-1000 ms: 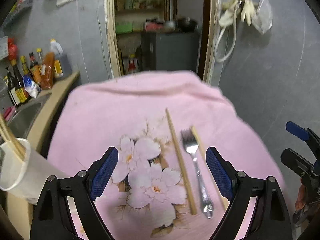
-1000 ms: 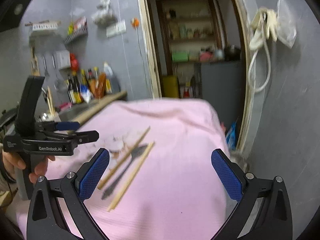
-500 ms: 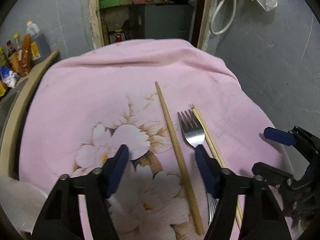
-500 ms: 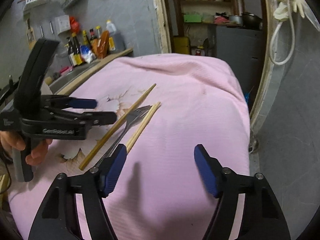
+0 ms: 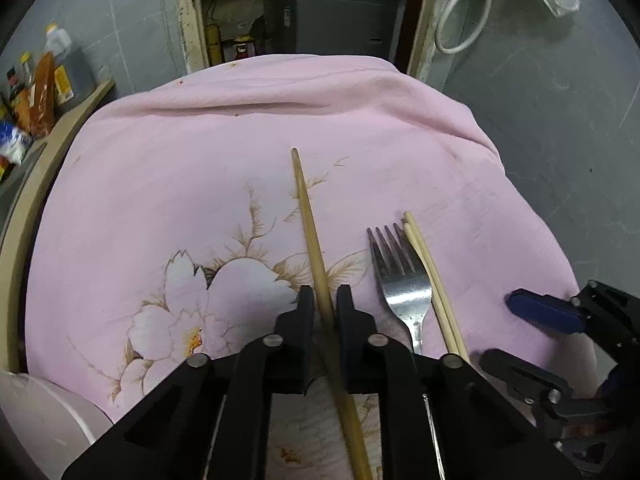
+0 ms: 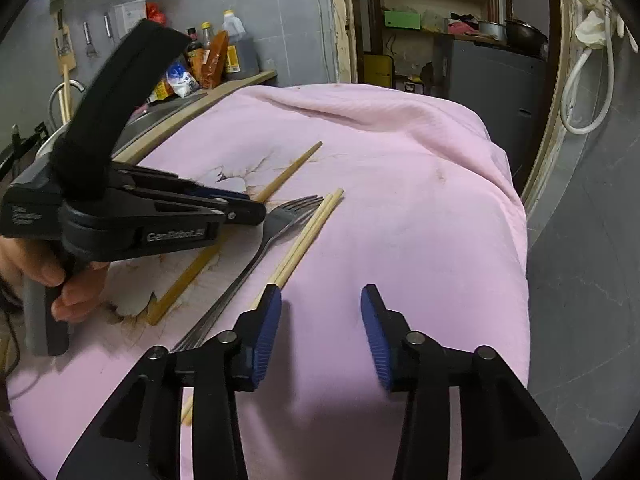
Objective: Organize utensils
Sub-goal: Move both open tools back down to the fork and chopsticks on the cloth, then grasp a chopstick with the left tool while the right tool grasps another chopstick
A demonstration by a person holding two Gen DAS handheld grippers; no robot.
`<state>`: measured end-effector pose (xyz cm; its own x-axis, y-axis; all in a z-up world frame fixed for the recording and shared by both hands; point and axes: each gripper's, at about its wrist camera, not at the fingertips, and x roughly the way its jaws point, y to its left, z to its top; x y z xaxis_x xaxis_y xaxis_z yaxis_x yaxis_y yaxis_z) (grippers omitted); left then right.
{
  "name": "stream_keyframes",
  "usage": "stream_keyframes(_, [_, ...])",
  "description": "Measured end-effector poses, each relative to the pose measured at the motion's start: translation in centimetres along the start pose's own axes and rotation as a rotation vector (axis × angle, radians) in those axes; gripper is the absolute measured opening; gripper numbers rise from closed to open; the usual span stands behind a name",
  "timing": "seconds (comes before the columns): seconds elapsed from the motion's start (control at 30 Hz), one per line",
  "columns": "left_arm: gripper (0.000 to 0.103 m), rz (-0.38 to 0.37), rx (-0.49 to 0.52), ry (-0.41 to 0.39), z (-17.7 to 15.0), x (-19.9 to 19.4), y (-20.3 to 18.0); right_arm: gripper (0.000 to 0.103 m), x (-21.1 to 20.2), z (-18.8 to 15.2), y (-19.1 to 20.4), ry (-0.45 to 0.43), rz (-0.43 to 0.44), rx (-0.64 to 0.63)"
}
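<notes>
On the pink flowered cloth (image 5: 200,152) lie a single wooden chopstick (image 5: 308,216), a metal fork (image 5: 400,276) and a pair of pale chopsticks (image 5: 428,272) side by side. My left gripper (image 5: 322,300) is shut on the single chopstick near its middle; it shows from the side in the right wrist view (image 6: 240,208), with the chopstick (image 6: 296,164) sticking out past it. My right gripper (image 6: 320,304) is open and empty, low over the cloth just right of the pale chopsticks (image 6: 308,236) and the fork (image 6: 280,216).
A white cup (image 5: 36,424) stands at the left near edge of the cloth. A sink counter with sauce bottles (image 6: 212,60) runs along the left. A doorway with shelves (image 6: 420,20) is behind, and a grey wall (image 5: 560,120) on the right.
My left gripper moved down and forward and closed on the single chopstick. My right gripper dropped toward the cloth and its fingers narrowed, still open.
</notes>
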<state>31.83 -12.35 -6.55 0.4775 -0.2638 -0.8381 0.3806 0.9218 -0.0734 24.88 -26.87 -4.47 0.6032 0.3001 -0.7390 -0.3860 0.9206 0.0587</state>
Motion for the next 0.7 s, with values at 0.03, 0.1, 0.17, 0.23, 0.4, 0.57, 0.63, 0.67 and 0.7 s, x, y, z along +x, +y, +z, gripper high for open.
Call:
stream_keyframes(0.03, [0.008,0.004,-0.005,0.001,-0.1,-0.2,0.2,0.036,0.2,0.2,0.0,0.0,0.005,0.002])
stream_keyframes(0.1, [0.008,0.015,-0.005,0.0,-0.2,-0.3,0.2,0.035,0.4,0.4,0.3,0.001,0.008,-0.002])
stream_keyframes(0.17, [0.008,0.026,-0.006,0.003,-0.5,-0.6,0.4,0.035,0.7,0.6,0.6,0.005,0.009,-0.01])
stream_keyframes(0.23, [0.008,0.034,-0.013,0.01,-0.6,-0.7,0.2,0.033,1.1,0.8,0.9,0.012,-0.009,-0.023])
stream_keyframes(0.4, [0.007,0.038,-0.028,0.036,-1.5,-1.6,0.4,0.026,1.5,1.0,1.2,0.023,-0.054,-0.044])
stream_keyframes(0.57, [0.007,0.029,-0.034,0.068,-2.5,-2.6,0.7,0.024,1.4,0.9,1.3,0.045,-0.066,-0.074])
stream_keyframes(0.63, [0.007,0.019,-0.041,0.082,-2.5,-2.6,0.9,0.025,1.8,1.2,1.3,0.065,-0.06,-0.064])
stream_keyframes(0.67, [0.007,0.009,-0.044,0.093,-2.3,-2.5,1.0,0.025,2.0,1.3,1.3,0.072,-0.064,-0.064])
stream_keyframes(0.7, [0.007,0.001,-0.046,0.101,-2.2,-2.5,1.2,0.025,2.4,1.6,1.3,0.078,-0.074,-0.066])
